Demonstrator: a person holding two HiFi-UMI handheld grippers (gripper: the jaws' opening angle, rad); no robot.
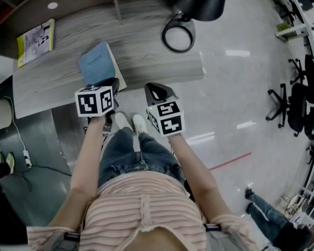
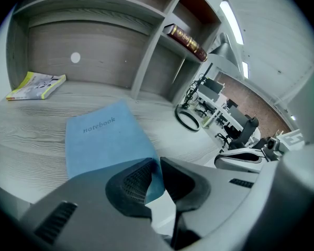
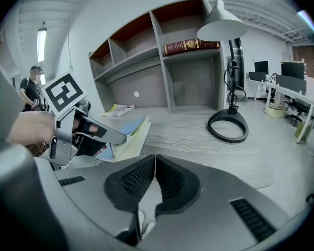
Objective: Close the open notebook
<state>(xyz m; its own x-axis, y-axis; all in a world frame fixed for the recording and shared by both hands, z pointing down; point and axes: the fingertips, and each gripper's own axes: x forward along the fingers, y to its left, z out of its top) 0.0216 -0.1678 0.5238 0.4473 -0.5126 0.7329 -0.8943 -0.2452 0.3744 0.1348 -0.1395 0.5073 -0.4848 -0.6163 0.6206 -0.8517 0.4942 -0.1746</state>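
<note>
At the desk's (image 1: 146, 56) near edge we find the blue notebook (image 1: 98, 61), its cover corner pinched between the left gripper's (image 2: 156, 166) barely parted jaws. To its right, the right gripper (image 3: 155, 163) hangs empty with its jaws together.

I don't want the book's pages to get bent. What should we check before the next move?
1. Corner of the blue notebook between the left gripper jaws: ok.
2. Cover lying flat on the cream pages: not ok; the right gripper view shows it raised a little.
3. Right gripper apart from the notebook: ok; its jaws are together and empty.
4. Lamp base and yellow booklet apart from the notebook: ok.
</note>
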